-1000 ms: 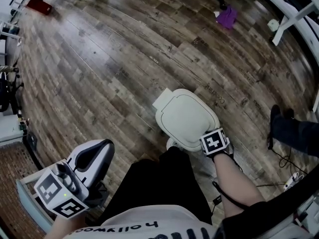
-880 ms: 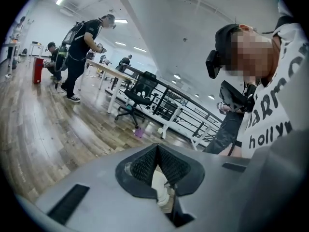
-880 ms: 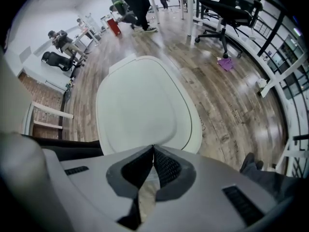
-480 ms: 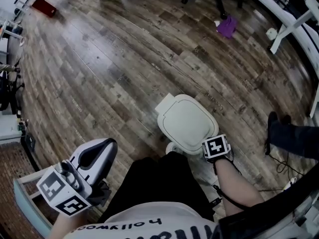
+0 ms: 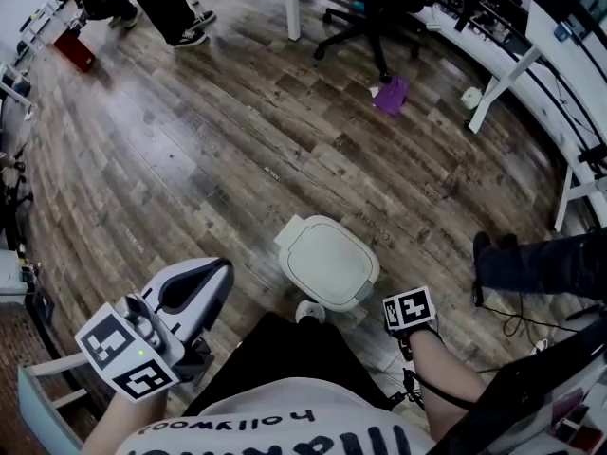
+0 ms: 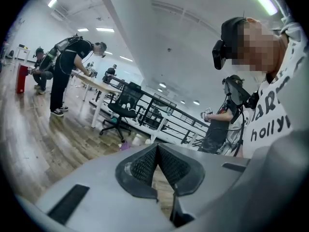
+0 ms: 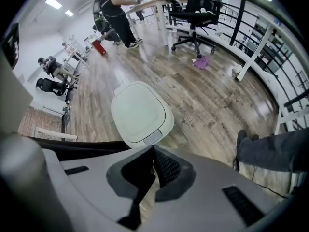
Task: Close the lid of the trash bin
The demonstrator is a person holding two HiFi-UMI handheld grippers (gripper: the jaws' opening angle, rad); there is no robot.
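The white trash bin [image 5: 327,262] stands on the wood floor just ahead of my knees, with its lid [image 7: 140,112] lying flat and closed on top. My right gripper [image 7: 153,151] hangs above and to the near right of the bin, clear of the lid, its jaws shut on nothing. In the head view only its marker cube [image 5: 409,311] shows. My left gripper [image 5: 213,275] is held at the lower left, away from the bin. It points out into the room with its pads [image 6: 166,166] pressed together at the tip and nothing between them.
A black office chair [image 5: 379,8] and a purple cloth [image 5: 391,95] lie farther out on the floor. White desk legs [image 5: 493,88] stand at the right. A person's leg and shoe [image 5: 531,259] and loose cables [image 5: 517,325] are right of the bin. Someone stands at the far left [image 5: 161,3].
My right gripper has drawn back from the lid's near edge toward me. The head view has risen, so the bin looks smaller. The left gripper has barely shifted.
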